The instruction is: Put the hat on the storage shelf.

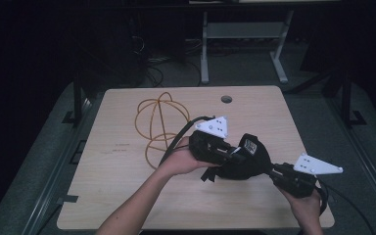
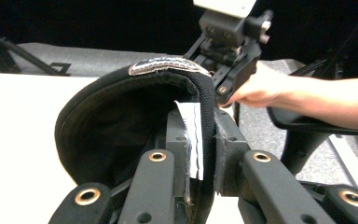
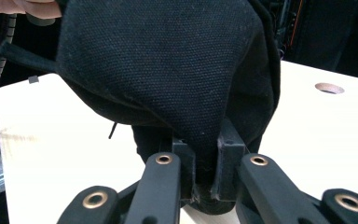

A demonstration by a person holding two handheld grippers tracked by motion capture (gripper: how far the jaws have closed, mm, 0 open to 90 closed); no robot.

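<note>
A black fabric cap [image 1: 245, 159] hangs between my two grippers over the right half of the wooden table [image 1: 117, 191]. My left gripper [image 1: 231, 152] is shut on the cap's rim [image 2: 208, 126], where a white label [image 2: 192, 140] hangs inside. From the other side my right gripper [image 1: 270, 169] is shut on a fold of the cap's black canvas [image 3: 177, 70]. In the left gripper view the cap [image 2: 121, 126] opens toward the camera, and the right gripper [image 2: 223, 88] shows beyond it, held by a hand.
A loose coil of orange cord [image 1: 157, 125] lies on the table's far left-middle. A round cable hole [image 1: 226, 99] sits near the far edge. Black cables trail from both grippers. Desk legs [image 1: 204, 49] stand on the floor beyond.
</note>
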